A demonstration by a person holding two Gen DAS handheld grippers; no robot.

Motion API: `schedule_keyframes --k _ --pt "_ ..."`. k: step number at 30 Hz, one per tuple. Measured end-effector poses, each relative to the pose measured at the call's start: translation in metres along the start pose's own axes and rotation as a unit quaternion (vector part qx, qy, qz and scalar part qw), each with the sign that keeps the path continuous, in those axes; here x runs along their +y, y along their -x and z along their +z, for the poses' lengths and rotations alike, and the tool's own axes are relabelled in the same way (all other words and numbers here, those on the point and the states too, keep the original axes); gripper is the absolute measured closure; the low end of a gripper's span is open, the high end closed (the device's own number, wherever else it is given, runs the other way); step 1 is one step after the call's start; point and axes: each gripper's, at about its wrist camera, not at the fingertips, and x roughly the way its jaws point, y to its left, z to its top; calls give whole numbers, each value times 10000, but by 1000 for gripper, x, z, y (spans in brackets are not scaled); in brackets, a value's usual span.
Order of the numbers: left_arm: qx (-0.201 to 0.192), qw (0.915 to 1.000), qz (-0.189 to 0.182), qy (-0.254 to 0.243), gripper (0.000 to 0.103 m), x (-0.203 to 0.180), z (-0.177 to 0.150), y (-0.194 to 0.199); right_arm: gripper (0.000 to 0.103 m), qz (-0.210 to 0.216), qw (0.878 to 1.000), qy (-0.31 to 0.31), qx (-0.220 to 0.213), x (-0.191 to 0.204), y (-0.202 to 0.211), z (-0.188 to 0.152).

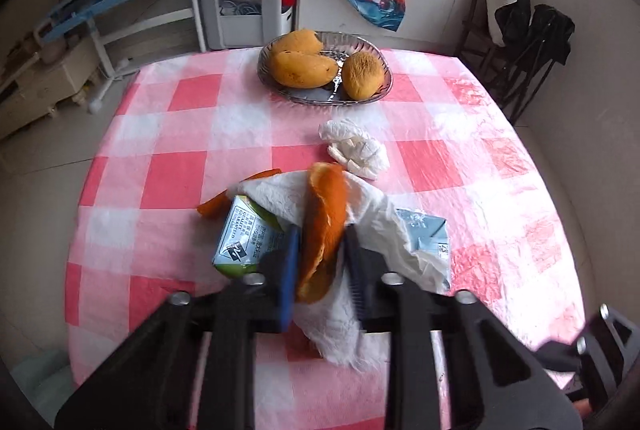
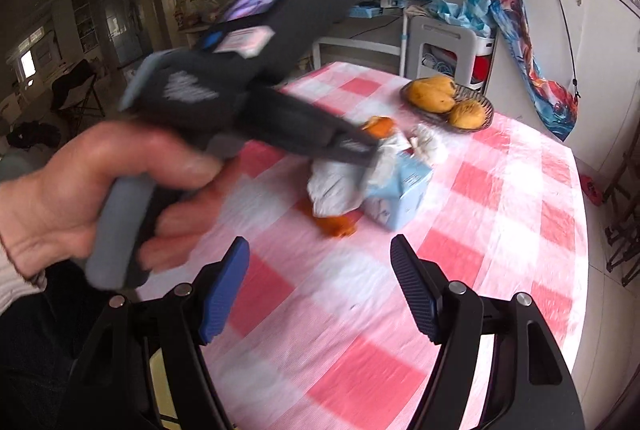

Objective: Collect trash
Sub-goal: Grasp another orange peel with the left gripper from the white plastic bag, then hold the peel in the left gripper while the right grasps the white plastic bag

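Left hand-held gripper: clamping a strip of orange peel together with a white paper towel, both pinched between its blue pads; the towel is hanging down below the jaws and draping back over the trash pile.

Right hand-held gripper: hovering above the counter with its jaws standing wide apart, holding nothing, near the pile.

Green drink carton: lying on the checked cloth just beside the left pad, partly under the towel.

Blue drink carton: lying on the other side of the pile, touching the towel.

Loose orange peel: lying on the cloth beside the green carton.

Crumpled tissue: sitting between the pile and the fruit bowl.

Glass bowl: standing at the far side of the counter, holding three mangoes.

Person's left hand: gripping the grey handle of the left tool; this view is blurring with motion.
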Motion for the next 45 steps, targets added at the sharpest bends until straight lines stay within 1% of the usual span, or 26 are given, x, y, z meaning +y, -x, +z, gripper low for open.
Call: schedule_keyframes --k 4,7,10,12,13,16,19,22,24,25,26,27,29,31,33,34,36,37,38,42,43,44,45 --pt "-62 9997 -229 115 85 10 -5 13 33 77 9999 -123 -83 -3 -3 3" --pt "-81 9993 -296 228 85 22 -11 24 33 137 9998 -142 -49 -2 -9 4" --pt "-9 9992 -320 241 85 33 -19 33 33 263 9994 -223 -3 -1 -16 6" --pt "154 9987 -462 182 85 39 -24 35 33 401 9986 -330 -35 0 -19 7" --pt "195 9986 -471 156 85 40 -27 36 33 472 9983 -335 -63 3 -20 8" --pt "468 9967 -669 -35 85 45 -39 36 33 611 9980 -141 -77 17 -24 11" --pt "596 9950 -791 -158 85 47 -50 39 33 637 9979 151 -12 34 -33 13" --pt "676 9937 -832 -324 85 45 -58 44 33 649 9969 431 92 51 -43 14" --pt "753 9932 -775 -436 85 43 -61 42 33 652 9960 577 186 58 -50 12" --pt "794 9934 -696 -442 83 44 -62 40 40 703 9955 579 256 59 -53 11" --pt "841 9936 -636 -415 81 45 -62 37 51 748 9950 572 327 59 -56 9" --pt "879 9936 -587 -392 81 47 -63 34 55 777 9944 573 425 59 -60 8" --pt "973 9935 -460 -372 79 50 -65 27 68 773 9938 553 584 57 -66 5" --pt "1046 9929 -440 -367 78 52 -67 22 69 783 9928 504 757 54 -72 2" --pt "1122 9921 -450 -337 78 53 -67 17 69 853 9927 459 719 52 -68 3" --pt "1112 9921 -486 -309 78 53 -67 18 69 881 9932 439 628 51 -64 3" --pt "1011 9929 -563 -265 75 53 -64 23 62 897 9937 450 502 50 -56 3" --pt "957 9935 -554 -281 73 52 -63 25 52 815 9946 464 450 48 -52 2" --pt "950 9935 -550 -293 73 51 -63 25 50 720 9952 476 453 48 -50 0" --pt "1035 9929 -405 -429 73 42 -65 16 49 607 9948 409 709 43 -59 -8" --pt "1009 9931 -337 -488 75 39 -66 15 53 619 9948 432 690 44 -58 -8" --pt "990 9932 -316 -528 84 37 -65 15 54 586 9947 447 717 45 -60 -7" --pt "979 9932 -344 -535 84 37 -64 16 59 512 9951 457 716 45 -59 -8"
